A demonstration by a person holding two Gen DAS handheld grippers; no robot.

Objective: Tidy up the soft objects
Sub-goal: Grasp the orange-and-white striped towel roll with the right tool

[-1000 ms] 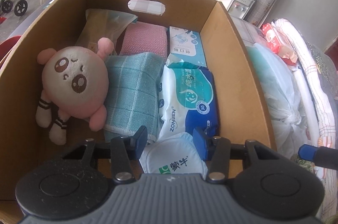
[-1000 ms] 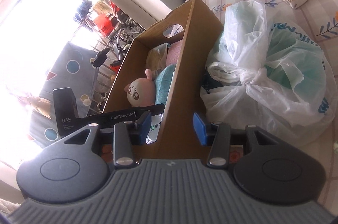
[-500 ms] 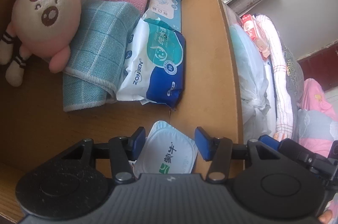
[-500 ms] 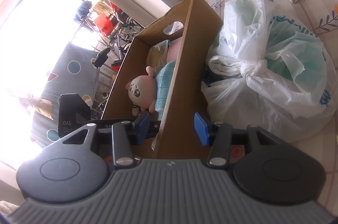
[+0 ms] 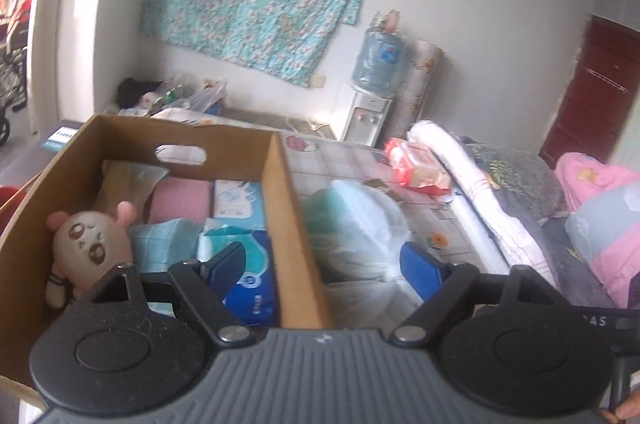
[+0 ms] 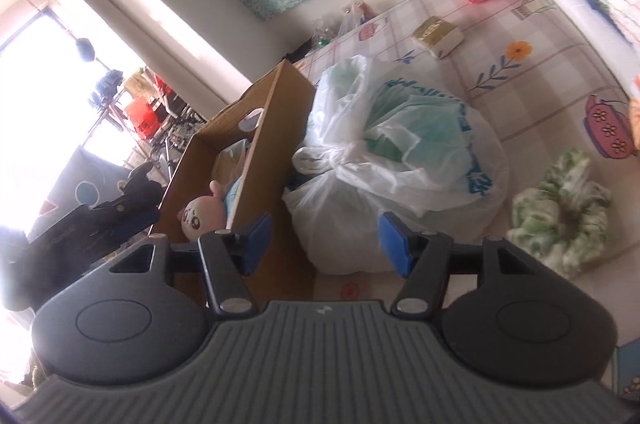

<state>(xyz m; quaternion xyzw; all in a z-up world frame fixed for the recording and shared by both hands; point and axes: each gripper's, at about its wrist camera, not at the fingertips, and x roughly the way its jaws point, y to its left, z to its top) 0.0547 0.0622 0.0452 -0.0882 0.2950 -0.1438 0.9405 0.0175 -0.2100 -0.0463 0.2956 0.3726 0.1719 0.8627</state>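
My left gripper (image 5: 322, 266) has let go of the white pouch it carried and lifted out of the cardboard box (image 5: 288, 192); its jaws are opening, empty. That item is stowed, now out of sight. My right gripper (image 6: 326, 242) is opening, empty, toward the knotted plastic bag (image 6: 400, 160) at mid-frame, probably next

Each gripper is built alike. On the left gripper (image 5: 324, 266) a ribbed grey housing is seen at six o'clock, flanked by two round black discs at eight and four o'clock. Black link arms are pinned with silver screws, and blue pads are carried at the fingertips. The same parts are shown on the right gripper (image 6: 326, 242).
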